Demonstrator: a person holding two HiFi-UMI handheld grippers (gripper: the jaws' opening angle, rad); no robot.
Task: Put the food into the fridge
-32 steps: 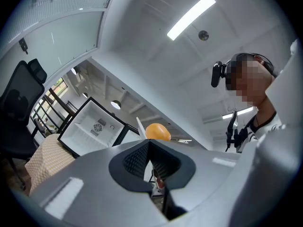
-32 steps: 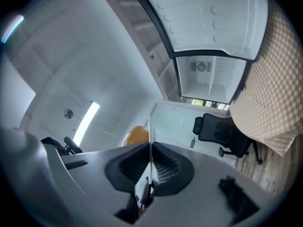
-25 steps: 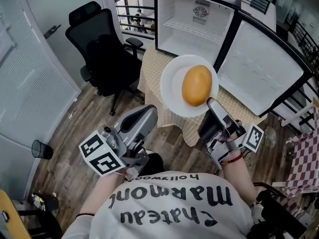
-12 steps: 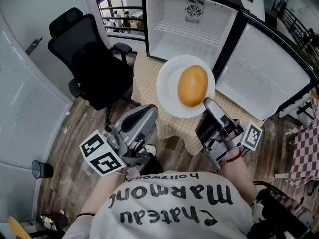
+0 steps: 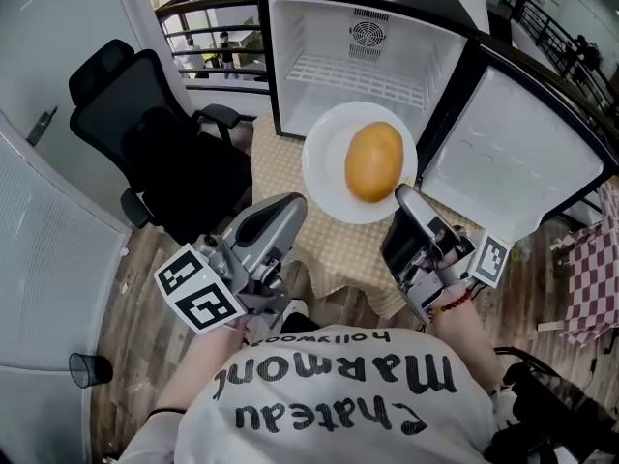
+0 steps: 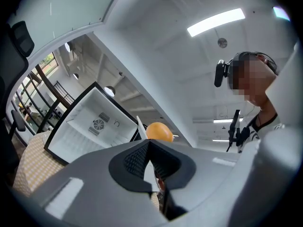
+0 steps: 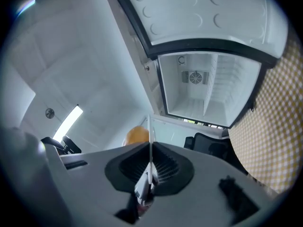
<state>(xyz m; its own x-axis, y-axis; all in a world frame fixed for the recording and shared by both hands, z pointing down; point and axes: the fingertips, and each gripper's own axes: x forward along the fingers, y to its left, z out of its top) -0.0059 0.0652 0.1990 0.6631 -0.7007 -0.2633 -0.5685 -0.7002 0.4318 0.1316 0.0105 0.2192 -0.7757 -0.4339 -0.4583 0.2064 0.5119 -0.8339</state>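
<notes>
Fridge point(image 5: 358, 66) stands open on the checked tablecloth point(image 5: 276, 177), with its door point(image 5: 513, 162) swung out to the right. A black office chair point(image 5: 164, 153) sits left of the table. I have the white plate point(image 5: 324, 167) held in the air in front of the open compartment, not inside it. The round orange food point(image 5: 373, 162) rests on the plate's middle. Right gripper point(image 5: 401, 193) is clamped on the near right rim. Left gripper point(image 5: 295, 203) is closed on the near left rim, with the thin white edge showing between its pads.
</notes>
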